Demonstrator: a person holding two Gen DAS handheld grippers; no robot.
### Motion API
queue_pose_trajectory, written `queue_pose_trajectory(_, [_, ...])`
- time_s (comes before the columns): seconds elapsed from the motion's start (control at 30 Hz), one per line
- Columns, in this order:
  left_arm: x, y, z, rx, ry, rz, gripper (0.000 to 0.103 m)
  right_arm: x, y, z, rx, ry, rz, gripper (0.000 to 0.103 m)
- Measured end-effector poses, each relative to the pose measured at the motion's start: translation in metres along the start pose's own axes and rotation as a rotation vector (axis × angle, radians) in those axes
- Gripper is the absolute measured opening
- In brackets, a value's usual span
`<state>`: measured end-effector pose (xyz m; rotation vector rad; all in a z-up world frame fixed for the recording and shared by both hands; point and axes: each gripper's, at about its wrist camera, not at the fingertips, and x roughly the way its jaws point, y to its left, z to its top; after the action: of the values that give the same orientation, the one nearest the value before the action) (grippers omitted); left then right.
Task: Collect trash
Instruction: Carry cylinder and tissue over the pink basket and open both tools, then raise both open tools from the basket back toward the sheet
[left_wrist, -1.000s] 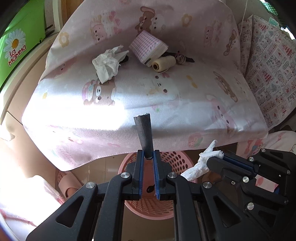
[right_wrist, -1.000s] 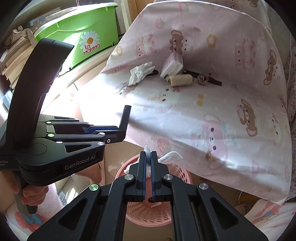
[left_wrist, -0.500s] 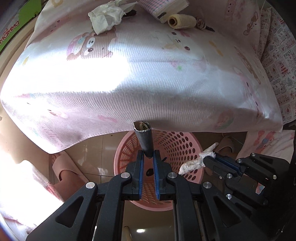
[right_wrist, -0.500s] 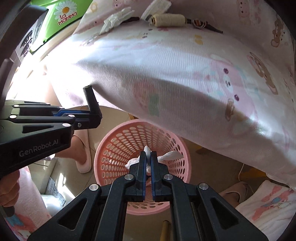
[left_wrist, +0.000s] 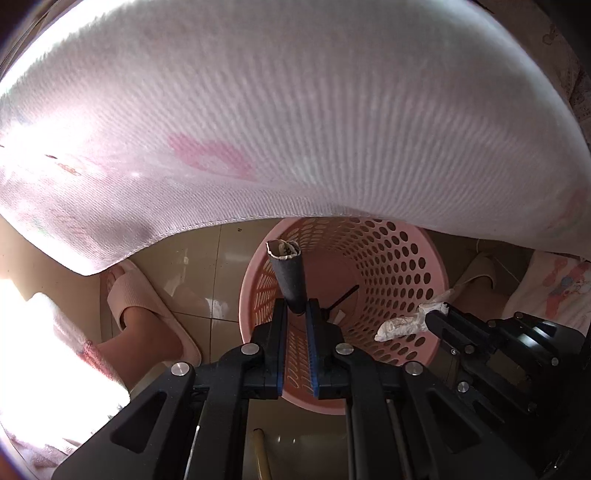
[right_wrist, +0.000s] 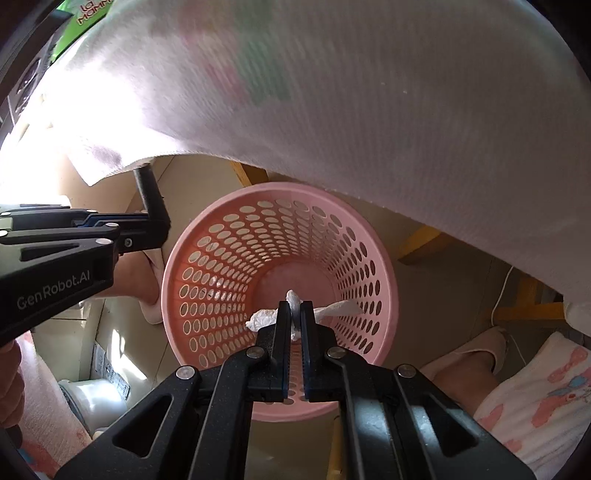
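Note:
A pink perforated basket (left_wrist: 424, 266) (right_wrist: 373, 236) stands on the tiled floor under the overhanging pink cloth. My left gripper (left_wrist: 297, 308) is shut on a dark cone-shaped paper tube (left_wrist: 288, 273), held over the basket's left rim; in the right wrist view the left gripper (right_wrist: 155, 225) holds this tube (right_wrist: 146, 186) left of the basket. My right gripper (right_wrist: 293, 308) is shut on a crumpled white tissue (right_wrist: 264, 317), directly above the basket's opening; in the left wrist view this tissue (left_wrist: 400, 325) hangs over the basket's right side.
The pink patterned cloth (left_wrist: 295, 129) (right_wrist: 369, 110) fills the upper half of both views, close above the basket. A person's feet in pink slippers (left_wrist: 147, 306) (right_wrist: 476, 350) stand either side of the basket. A green box (right_wrist: 79, 18) shows at top left.
Both grippers have sunk below the cloth's edge toward the basket, pointing more steeply down. The tabletop items have left view. Both keep their grip on the tube and the tissue.

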<state>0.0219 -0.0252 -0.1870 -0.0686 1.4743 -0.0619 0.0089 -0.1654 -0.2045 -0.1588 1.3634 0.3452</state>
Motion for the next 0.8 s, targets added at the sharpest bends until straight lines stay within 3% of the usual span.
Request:
queue_pose_trajectory(0.3, [0.021, 0.005, 0.0, -0.029, 0.057, 0.001, 0.01, 0.031, -0.007, -0.004, 0.04, 0.096, 0.0, 0.006])
queue_pose_trajectory(0.33, [0.022, 0.006, 0.0, -0.035, 0.061, -0.002, 0.011, 0.033, -0.007, -0.004, 0.038, 0.099, 0.0, 0.006])
queue_pose_trajectory(0.37, [0.022, 0.007, -0.001, -0.041, 0.066, 0.0, 0.019, 0.034, -0.007, -0.004, 0.037, 0.105, 0.002, 0.007])
queue_pose_trajectory(0.4, [0.022, 0.008, -0.002, -0.045, 0.068, 0.002, 0.029, 0.036, -0.006, -0.005, 0.037, 0.111, 0.007, 0.012])
queue_pose_trajectory(0.67, [0.024, 0.013, -0.003, -0.062, 0.087, 0.012, 0.039, 0.037, -0.002, -0.006, 0.03, 0.104, -0.004, 0.047])
queue_pose_trajectory(0.8, [0.019, 0.01, -0.001, -0.049, 0.07, 0.03, 0.042, 0.035, -0.002, -0.005, 0.029, 0.094, -0.008, 0.049])
